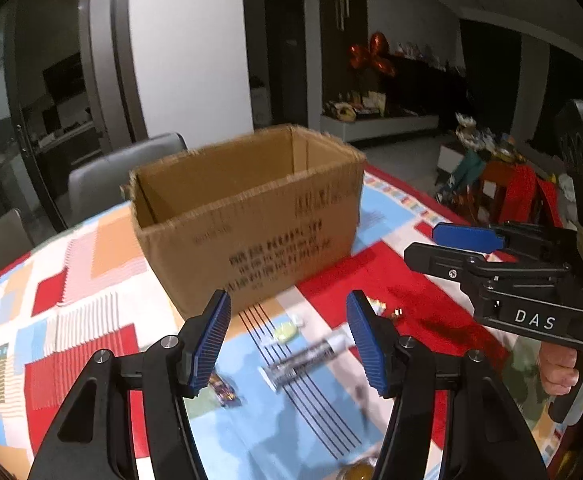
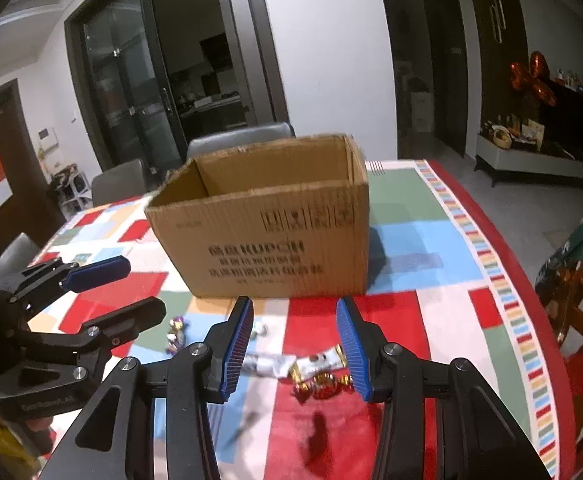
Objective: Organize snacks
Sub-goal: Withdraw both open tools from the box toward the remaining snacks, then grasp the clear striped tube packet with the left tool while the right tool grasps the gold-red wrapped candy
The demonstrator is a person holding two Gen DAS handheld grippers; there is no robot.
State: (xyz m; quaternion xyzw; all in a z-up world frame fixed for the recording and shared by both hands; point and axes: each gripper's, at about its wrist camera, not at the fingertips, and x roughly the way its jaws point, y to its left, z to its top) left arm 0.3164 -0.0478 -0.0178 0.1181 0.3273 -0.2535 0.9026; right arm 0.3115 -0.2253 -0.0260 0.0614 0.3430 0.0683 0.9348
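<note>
An open-topped brown corrugated cardboard box (image 2: 267, 236) with black print on its side stands on the tabletop, which is covered by a patchwork-pattern cloth (image 2: 431, 312) in red, blue, green and white. The box interior, as far as visible, shows bare cardboard.

Loose snacks lie on the cloth in front of the box, toward the near edge:
- a long silver-white wrapped bar (image 1: 307, 358);
- a gold-and-red twisted foil candy (image 2: 323, 388);
- a small pale green wrapped candy (image 1: 287, 332);
- a purple foil candy (image 2: 176, 336).

The left gripper (image 1: 287, 340), with blue ribbed pads, hangs above the silver-white bar, jaws parted, holding nothing. The right gripper (image 2: 295, 348) hangs above the gold-and-red candy, jaws parted and empty. Neither touches the box.
</note>
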